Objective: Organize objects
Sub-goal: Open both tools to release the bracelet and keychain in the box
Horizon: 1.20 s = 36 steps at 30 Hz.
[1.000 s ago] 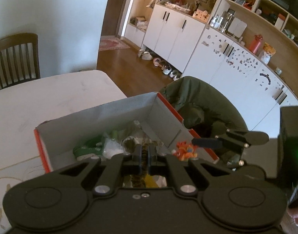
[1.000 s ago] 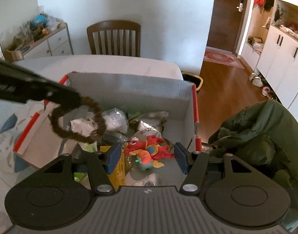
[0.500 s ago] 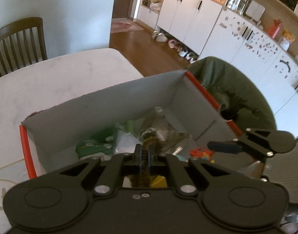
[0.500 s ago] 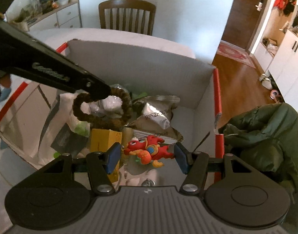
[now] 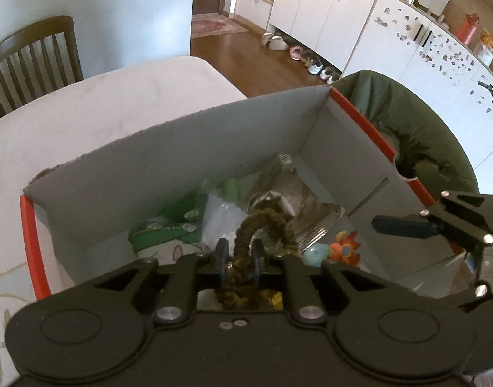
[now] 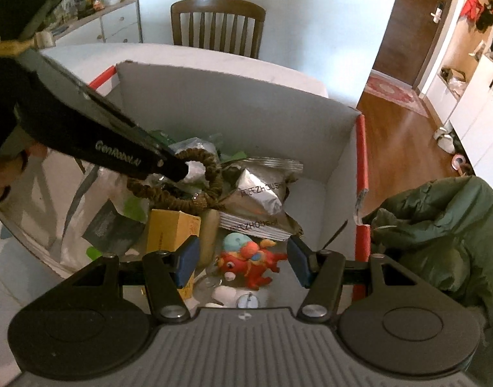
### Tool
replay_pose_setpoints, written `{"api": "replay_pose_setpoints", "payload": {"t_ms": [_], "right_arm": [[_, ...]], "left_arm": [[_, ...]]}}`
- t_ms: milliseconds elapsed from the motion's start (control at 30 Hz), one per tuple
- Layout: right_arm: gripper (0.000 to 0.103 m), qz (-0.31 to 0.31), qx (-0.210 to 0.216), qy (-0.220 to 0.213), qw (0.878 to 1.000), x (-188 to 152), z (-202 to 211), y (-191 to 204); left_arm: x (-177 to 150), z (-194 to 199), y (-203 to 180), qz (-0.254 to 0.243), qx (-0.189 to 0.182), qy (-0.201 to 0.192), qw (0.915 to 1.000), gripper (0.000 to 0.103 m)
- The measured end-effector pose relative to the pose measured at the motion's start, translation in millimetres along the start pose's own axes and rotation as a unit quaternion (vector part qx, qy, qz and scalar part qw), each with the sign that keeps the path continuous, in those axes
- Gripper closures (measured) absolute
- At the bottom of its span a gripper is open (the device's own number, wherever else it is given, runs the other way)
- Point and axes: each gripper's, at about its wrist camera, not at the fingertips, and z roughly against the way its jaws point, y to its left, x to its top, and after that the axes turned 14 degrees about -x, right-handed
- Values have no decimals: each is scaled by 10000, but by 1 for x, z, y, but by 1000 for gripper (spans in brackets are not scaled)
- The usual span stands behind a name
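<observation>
Brown hair tie clamped in left tool, held over box at frame centre, likely for drop-in. Right tool spread apart, empty, poised above red toy lower centre.

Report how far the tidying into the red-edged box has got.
Done: the box already holds a red plush toy, a yellow carton and silver snack bags. In hand: the left gripper is shut on a brown scrunchie, held over the contents, not yet released. The right gripper is open above the toy. Whether more remains outside the box cannot be seen.
</observation>
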Motion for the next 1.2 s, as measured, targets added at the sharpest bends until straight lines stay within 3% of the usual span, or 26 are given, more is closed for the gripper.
{"api": "replay_pose_setpoints", "payload": {"t_ms": [100,267,767,1200], "right_arm": [[44,-190,48,-32,9998,0,6,-9],[44,-563,215,-114,9981,-5,19,-23],[42,-1281,492,-607,9887,-4,86,-38],[38,-1727,383,-925,9799,-9,144,-9]], "left_arm": [[-2,2,-1,-2,64,-19,10000,82],[-4,14,-5,14,100,-196,9998,63],[-27,89,-36,-268,232,-862,9956,49],[-62,148,-42,-468,188,-1187,9916,40]]}}
